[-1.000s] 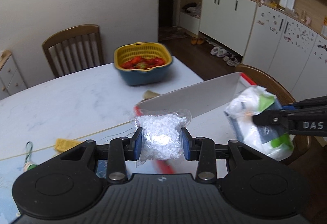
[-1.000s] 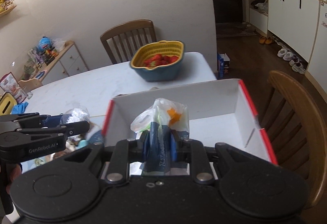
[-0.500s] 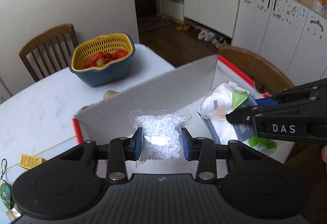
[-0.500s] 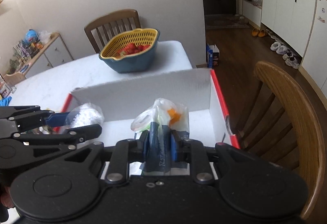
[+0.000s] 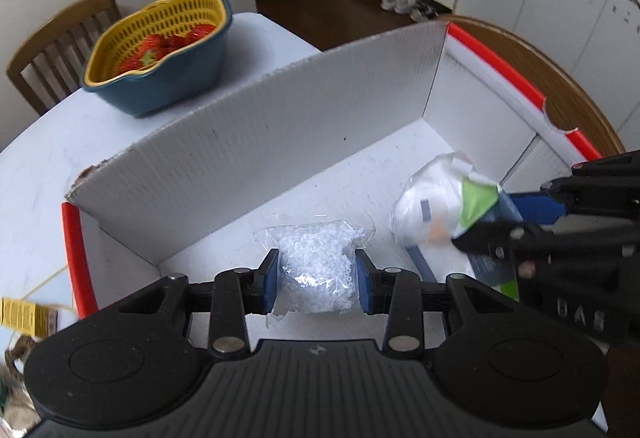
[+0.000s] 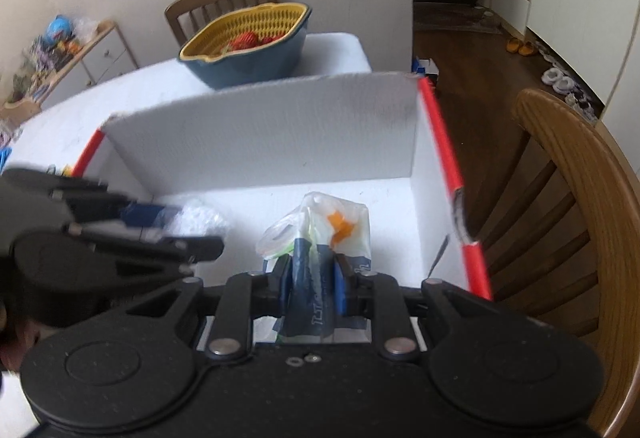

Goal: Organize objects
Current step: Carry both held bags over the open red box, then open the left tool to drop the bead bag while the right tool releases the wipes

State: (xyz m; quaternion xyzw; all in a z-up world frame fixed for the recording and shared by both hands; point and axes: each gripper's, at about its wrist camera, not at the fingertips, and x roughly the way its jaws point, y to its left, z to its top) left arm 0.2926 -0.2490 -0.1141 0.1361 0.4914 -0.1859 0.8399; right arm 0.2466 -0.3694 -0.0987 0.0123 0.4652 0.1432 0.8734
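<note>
Left wrist view: left gripper [image 5: 316, 280] clamped on bead bag [image 5: 316, 270], held over the box [image 5: 280, 126] floor near its front edge. Right gripper [image 5: 496, 222] enters from the right, holding a pouch [image 5: 436, 206] toward the box's right wall. Basket [image 5: 160, 50] of strawberries [image 5: 160, 46] at the table's [image 5: 40, 166] far edge.

Right wrist view: right gripper [image 6: 312, 278] clamped on pouch [image 6: 320, 234], over the box [image 6: 260, 142] floor by the right wall. Left gripper [image 6: 168, 226], blurred, with bead bag [image 6: 200, 216] at left. Basket [image 6: 248, 46] beyond the box's back wall; chair [image 6: 568, 206] at right.

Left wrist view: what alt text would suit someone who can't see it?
The left claw grips a clear bag of white beads over an open white box. Beside it, the right claw holds a plastic packet; a basket of strawberries sits behind.
</note>
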